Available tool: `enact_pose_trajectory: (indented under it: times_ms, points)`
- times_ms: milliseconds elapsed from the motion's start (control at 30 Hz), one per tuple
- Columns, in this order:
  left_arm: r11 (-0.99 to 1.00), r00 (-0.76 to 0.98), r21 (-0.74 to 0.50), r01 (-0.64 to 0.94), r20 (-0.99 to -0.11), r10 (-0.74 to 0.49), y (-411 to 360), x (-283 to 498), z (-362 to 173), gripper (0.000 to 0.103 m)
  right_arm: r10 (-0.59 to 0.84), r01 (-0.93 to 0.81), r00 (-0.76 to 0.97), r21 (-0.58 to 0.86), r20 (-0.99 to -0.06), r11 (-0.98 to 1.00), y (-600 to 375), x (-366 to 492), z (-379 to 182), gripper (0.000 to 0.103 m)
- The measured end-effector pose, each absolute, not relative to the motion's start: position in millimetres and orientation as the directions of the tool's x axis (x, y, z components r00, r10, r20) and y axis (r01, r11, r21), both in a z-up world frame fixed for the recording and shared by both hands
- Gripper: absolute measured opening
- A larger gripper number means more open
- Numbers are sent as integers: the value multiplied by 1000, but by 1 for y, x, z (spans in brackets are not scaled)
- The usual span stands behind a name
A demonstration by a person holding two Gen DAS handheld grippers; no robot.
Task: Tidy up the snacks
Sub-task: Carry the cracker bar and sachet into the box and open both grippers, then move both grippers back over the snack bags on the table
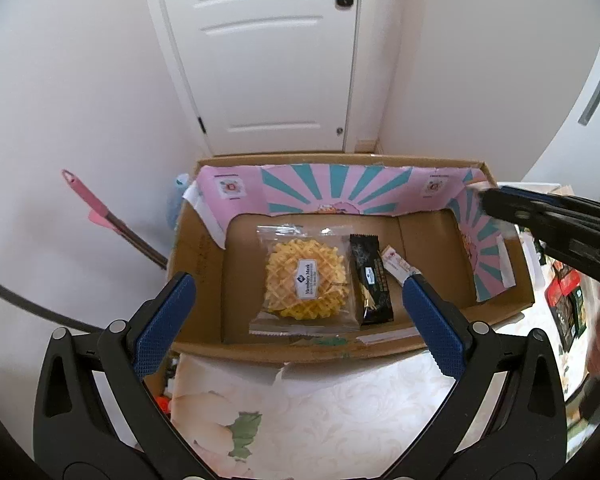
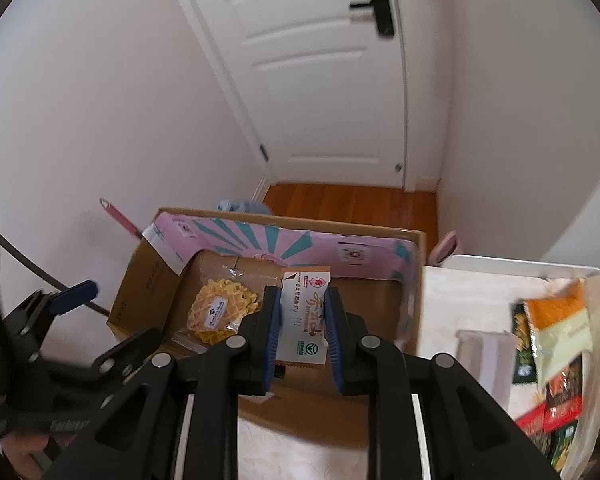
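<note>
The right gripper [image 2: 301, 322] clenches a white snack packet [image 2: 305, 320] above the cardboard box [image 1: 496, 308], hiding the black packet [image 1: 370, 280] beneath. The left gripper [image 1: 296, 320] hovers released; ahead lies the waffle packet [image 1: 306, 282]. Blurred snacks [image 2: 556, 352] sit rightward.

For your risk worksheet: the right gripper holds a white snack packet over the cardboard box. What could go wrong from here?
1. The right gripper pinches the white packet only by its sides, so the packet may slip or buckle.
2. Released here, it could land on the waffle pack or black bar rather than the bare floor of the cardboard box.
3. The open left gripper hovers close by; the two could bump.
</note>
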State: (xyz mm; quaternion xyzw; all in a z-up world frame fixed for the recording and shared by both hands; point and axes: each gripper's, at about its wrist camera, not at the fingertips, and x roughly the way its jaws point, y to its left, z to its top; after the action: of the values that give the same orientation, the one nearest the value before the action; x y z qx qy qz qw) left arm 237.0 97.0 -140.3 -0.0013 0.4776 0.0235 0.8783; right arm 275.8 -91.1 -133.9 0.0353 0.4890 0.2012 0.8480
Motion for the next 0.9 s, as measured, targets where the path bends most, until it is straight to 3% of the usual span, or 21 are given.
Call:
enact_pose_trajectory:
  times_ms: [467,500,533,600,900]
  points:
    - [991,572,-27,-130,-818,53,107,218,-141,103,343,-330,261,251,-902,910,-60,320,-196,23]
    - [991,575,-29,-130,-816,51,107,217,-141,103,344,-324,263,253,-902,912,-62,321,-197,40]
    - [991,578,-32,-132,-815,51,108,216,-141,103,345,-320,266,255,-900,913,-64,322,-197,69]
    - [990,581,-38,-135,-813,48,109,215,-140,103,369,-321,274,277,-888,906,-69,322,-195,91]
    - [984,597,-65,-168,-801,49,117,210,-132,103,392,-330,320,287,-863,900,-76,310,-180,91]
